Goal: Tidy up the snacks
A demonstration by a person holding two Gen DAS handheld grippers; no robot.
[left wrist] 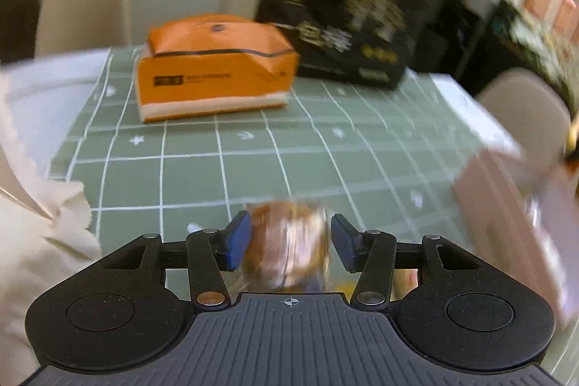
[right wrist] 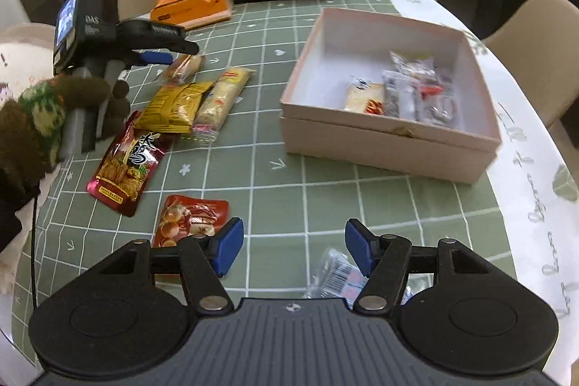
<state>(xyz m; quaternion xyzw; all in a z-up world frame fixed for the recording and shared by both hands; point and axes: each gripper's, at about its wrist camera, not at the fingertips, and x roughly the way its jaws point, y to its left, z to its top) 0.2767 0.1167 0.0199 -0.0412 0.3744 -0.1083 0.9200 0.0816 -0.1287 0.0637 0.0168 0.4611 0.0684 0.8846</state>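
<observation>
While the pink box (right wrist: 389, 147) sits toward the table's (right wrist: 325, 198) right edge, left gripper (left wrist: 289, 241) looks clamped on a brownish snack (left wrist: 287, 248), probably box-bound; right gripper (right wrist: 294, 246) hangs apart, empty.

The brown snack (left wrist: 289, 241) between the left claw (left wrist: 291, 241) pads is smeared by blur. The pink box (left wrist: 521, 223) is blurred and cut off. A clear packet (right wrist: 334, 274) is partly hidden behind the right claw (right wrist: 294, 246).
</observation>
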